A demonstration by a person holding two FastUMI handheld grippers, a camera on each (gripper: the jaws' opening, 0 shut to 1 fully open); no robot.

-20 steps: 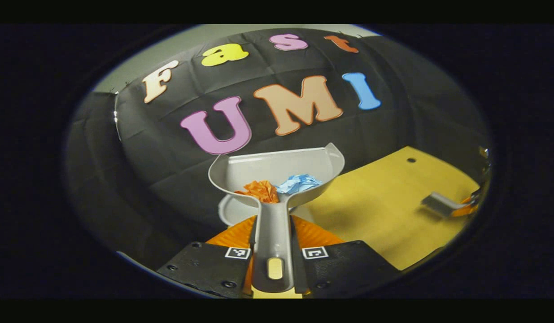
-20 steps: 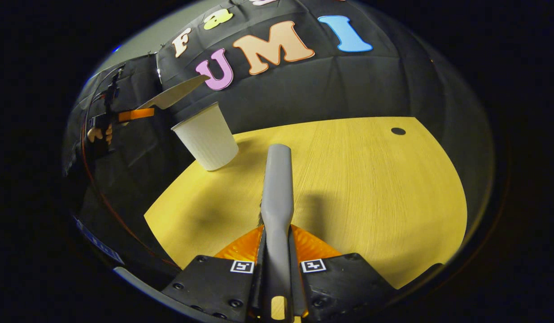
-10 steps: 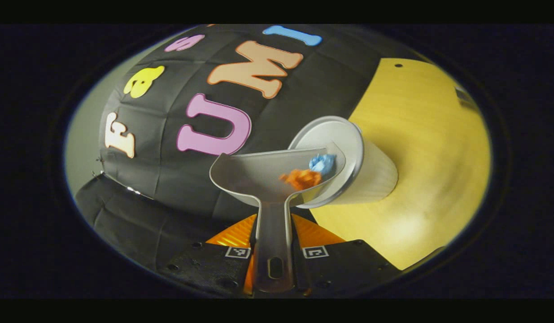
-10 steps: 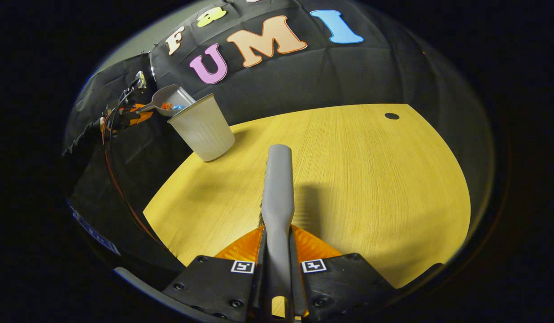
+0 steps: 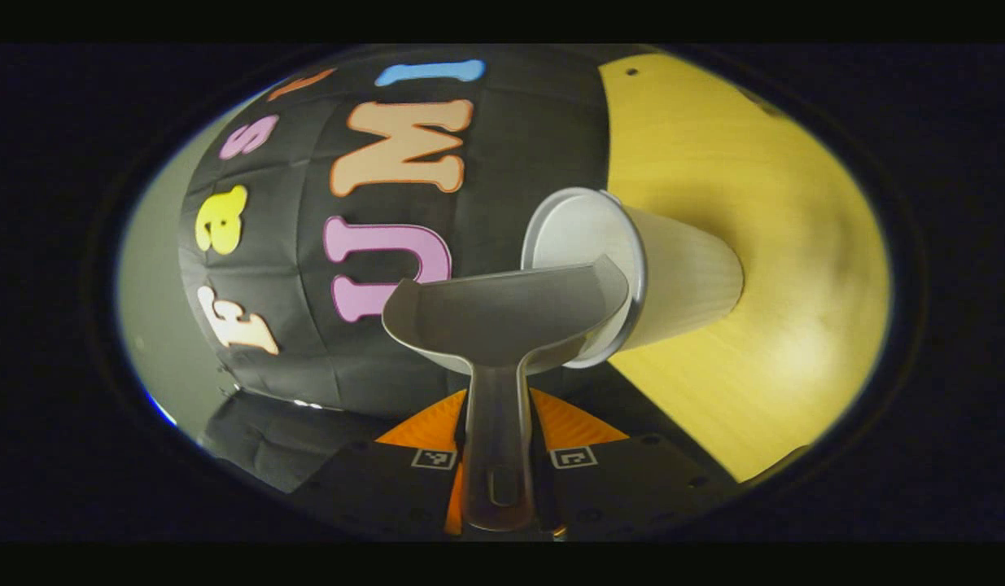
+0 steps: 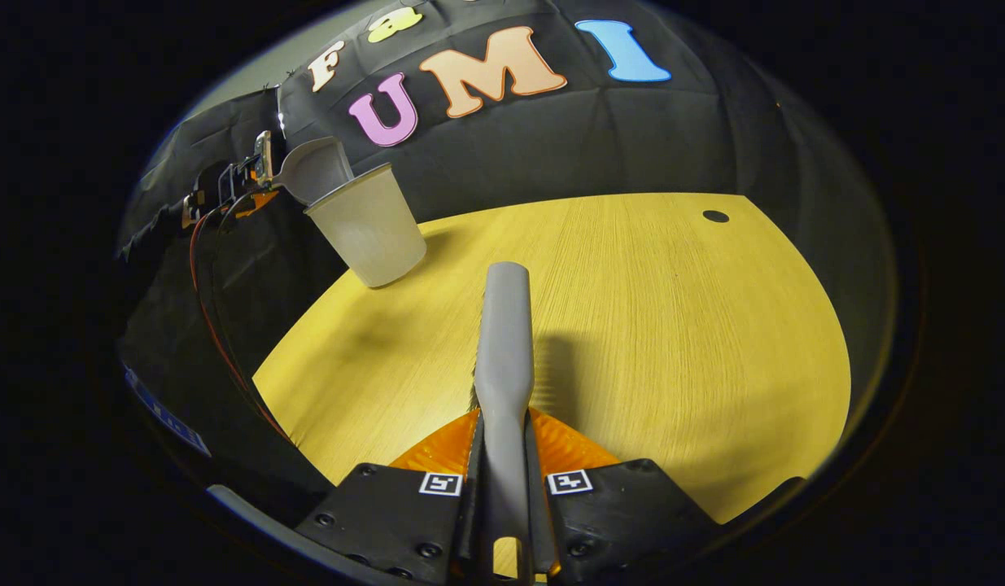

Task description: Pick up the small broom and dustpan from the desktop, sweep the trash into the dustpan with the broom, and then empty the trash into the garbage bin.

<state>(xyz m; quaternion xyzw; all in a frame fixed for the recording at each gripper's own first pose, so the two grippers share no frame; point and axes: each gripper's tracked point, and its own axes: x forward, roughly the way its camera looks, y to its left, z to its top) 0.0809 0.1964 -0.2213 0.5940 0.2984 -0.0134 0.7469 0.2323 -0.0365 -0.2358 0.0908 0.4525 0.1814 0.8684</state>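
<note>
My left gripper [image 5: 499, 443] is shut on the handle of the grey dustpan [image 5: 506, 313], which is rolled steeply sideways with one corner inside the mouth of the white cup-shaped garbage bin [image 5: 632, 273]. No paper shows in the pan. In the right gripper view the dustpan [image 6: 311, 167] tips over the bin [image 6: 372, 228] at the table's far left corner, with the left gripper [image 6: 254, 175] behind it. My right gripper [image 6: 504, 456] is shut on the grey broom handle [image 6: 504, 342], which points forward above the yellow table [image 6: 632, 325].
The bin stands at the far left corner of the table, close to the black cloth wall [image 6: 592, 138]. A small dark hole [image 6: 715, 216] marks the tabletop at the far right. A red cable [image 6: 213, 325] hangs down past the table's left edge.
The left gripper rolled the dustpan further over the bin. The orange and blue paper balls slid out of the pan and are gone from sight. The broom has stayed nearly still.
</note>
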